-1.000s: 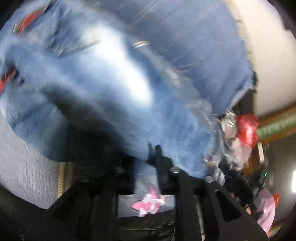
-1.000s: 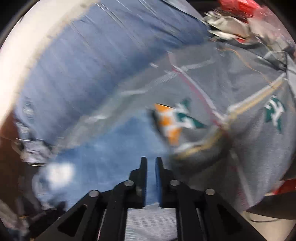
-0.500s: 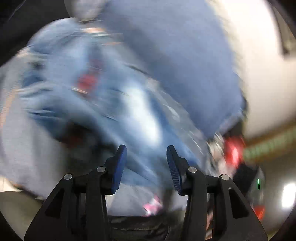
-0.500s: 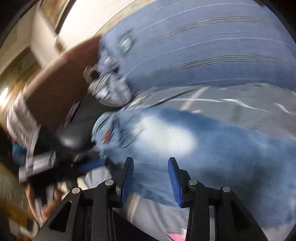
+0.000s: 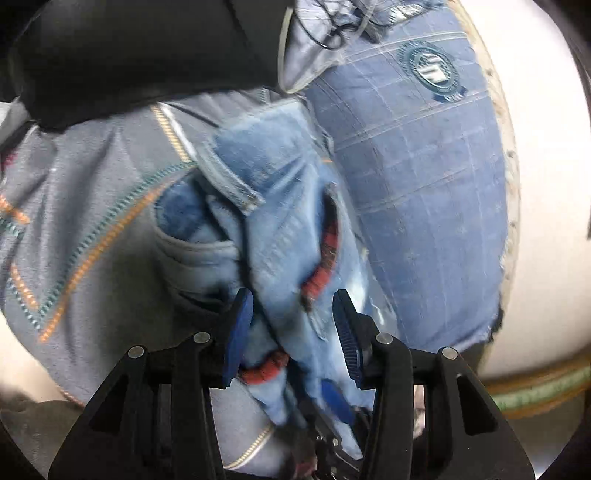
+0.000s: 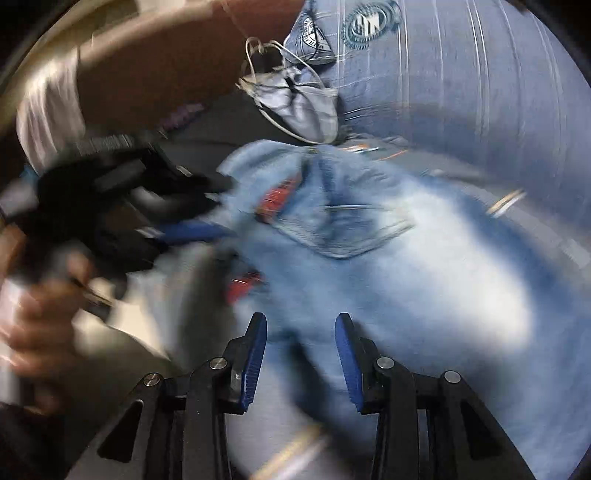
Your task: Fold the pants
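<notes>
Left gripper (image 5: pixel 288 332) fingers spread, nothing clamped, straddling waistband end of faded light-blue denim pants (image 5: pixel 280 221); pants lie on grey patterned blanket (image 5: pixel 92 221), long axis running ahead. Right gripper (image 6: pixel 301 354) fingers spread, empty, over pants leg; left nearer waistband.

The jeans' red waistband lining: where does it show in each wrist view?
Left wrist: red lining right of centre, just above the open left gripper.
Right wrist: red lining left of centre, blurred.
Shared landmark: round crest on the blue blanket.
</notes>
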Motion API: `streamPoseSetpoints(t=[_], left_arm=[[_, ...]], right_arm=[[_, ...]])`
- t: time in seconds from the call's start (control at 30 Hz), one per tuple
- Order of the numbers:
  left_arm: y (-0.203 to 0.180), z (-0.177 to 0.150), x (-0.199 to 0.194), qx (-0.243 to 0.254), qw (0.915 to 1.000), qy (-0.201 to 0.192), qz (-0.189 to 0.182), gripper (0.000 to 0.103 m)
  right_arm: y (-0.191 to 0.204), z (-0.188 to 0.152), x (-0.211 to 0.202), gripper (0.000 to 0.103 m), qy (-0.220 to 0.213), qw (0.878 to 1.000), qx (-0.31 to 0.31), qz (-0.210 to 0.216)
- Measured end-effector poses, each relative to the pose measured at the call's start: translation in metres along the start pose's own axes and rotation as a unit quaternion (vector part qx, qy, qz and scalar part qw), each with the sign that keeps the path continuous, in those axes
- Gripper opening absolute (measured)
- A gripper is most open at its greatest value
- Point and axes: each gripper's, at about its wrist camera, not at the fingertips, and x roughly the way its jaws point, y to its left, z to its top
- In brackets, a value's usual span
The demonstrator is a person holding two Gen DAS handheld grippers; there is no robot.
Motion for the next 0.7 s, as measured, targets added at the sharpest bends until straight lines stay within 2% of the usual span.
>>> streamPoseSetpoints(t=[0.13,0.27,0.33,0.37,0.4,0.5,0.57,0.63,0.7], left_arm=[[0.002,-0.001,0.022,-0.016,0.9991,0.039,-0.011,0.044],[-0.007,0.013,0.034,-0.006,0.9989,0.048,0.0,0.044],[-0.013,0.016,0.035,0.006,0.9993,0.028,0.022,0.044],[-0.011,0.017,0.034,0.007,0.9994,0.018,0.03,0.039],[-0.011,0.02,0.031,0.004,0.9994,0.006,0.034,0.039],[-0.007,0.025,0.025,-0.006,0.9995,-0.014,0.029,0.035],[-0.008,0.026,0.018,-0.002,0.9992,-0.032,0.022,0.012],[-0.015,0.022,0.011,0.024,0.9986,-0.046,0.01,0.01],[-0.024,0.014,-0.006,0.049,0.9958,-0.068,-0.037,0.01]], right_arm=[[-0.011,-0.004,0.009,0.038,0.006,1.0,0.02,0.014],[-0.014,0.0,0.01,0.035,-0.006,1.0,0.028,-0.001],[-0.014,-0.001,0.005,0.018,-0.017,0.999,0.034,-0.003],[-0.015,-0.002,0.003,0.013,-0.022,0.999,0.037,-0.007],[-0.015,-0.002,0.001,0.008,-0.023,0.999,0.038,-0.008],[-0.018,-0.003,-0.006,0.005,-0.036,0.998,0.056,0.003],[-0.018,-0.004,-0.013,0.004,-0.044,0.997,0.066,0.011],[-0.018,-0.002,-0.023,0.004,-0.057,0.996,0.072,0.013],[-0.018,-0.003,-0.039,0.004,-0.081,0.993,0.08,0.024]])
